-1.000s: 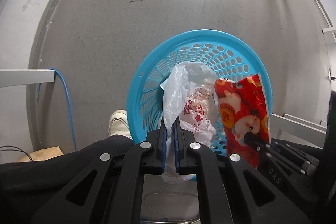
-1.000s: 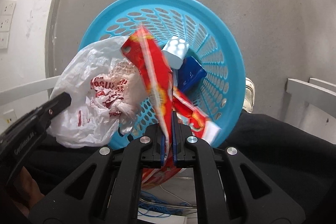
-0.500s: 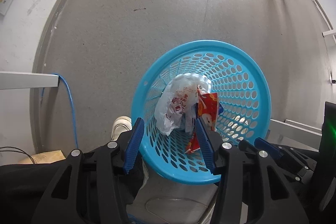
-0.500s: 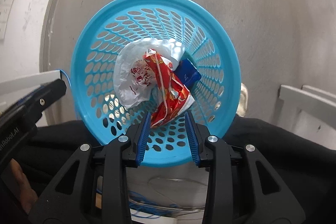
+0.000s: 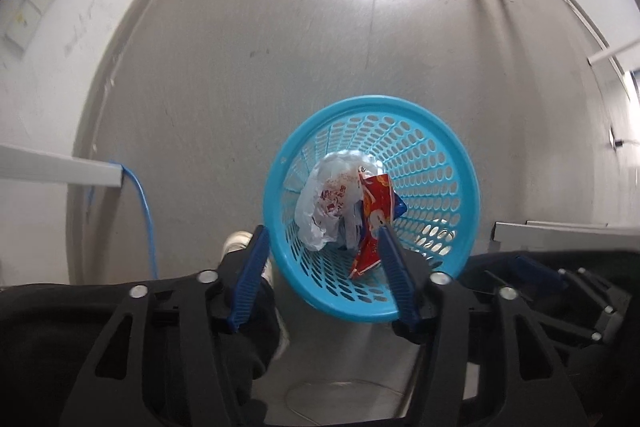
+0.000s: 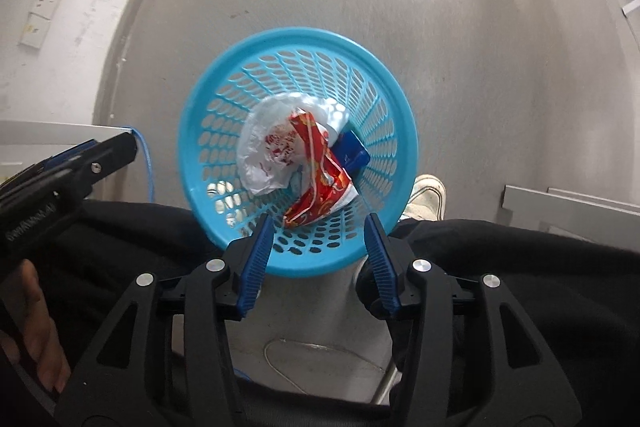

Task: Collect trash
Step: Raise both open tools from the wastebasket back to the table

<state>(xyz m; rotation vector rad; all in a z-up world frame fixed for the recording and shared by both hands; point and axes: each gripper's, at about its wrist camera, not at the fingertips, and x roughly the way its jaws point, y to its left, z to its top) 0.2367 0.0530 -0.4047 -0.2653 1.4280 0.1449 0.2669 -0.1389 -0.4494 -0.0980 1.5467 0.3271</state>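
**A:** Where does the trash sit relative to the fingers?

**B:** All of it lies down inside the blue mesh wastebasket [image 6: 297, 151], well below both tools. The white plastic bag [image 6: 266, 151] rests against the basket's wall on the socket-wall side, the red snack wrapper [image 6: 320, 183] lies across it, and a dark blue packet [image 6: 352, 153] is tucked just beside the wrapper on the far side from the bag.

**A:** And the fingers themselves?

**B:** The right gripper [image 6: 318, 259] stands wide apart and empty, its blue pads framing the near rim of the basket. The left gripper [image 5: 324, 275] is likewise spread wide with nothing between its pads; the basket's near rim shows between them too.

**A:** Which tool is nearer the basket?

**B:** Neither by much; the right one looks more squarely over the mouth. The wrapper's long axis runs from the basket's middle toward the near rim, roughly along the right fingers' line.

**A:** So what is left?

**B:** My reading is that this load is deposited. No other trash shows on the grey floor [image 5: 240, 67], so the next move probably means turning away from the basket to look.
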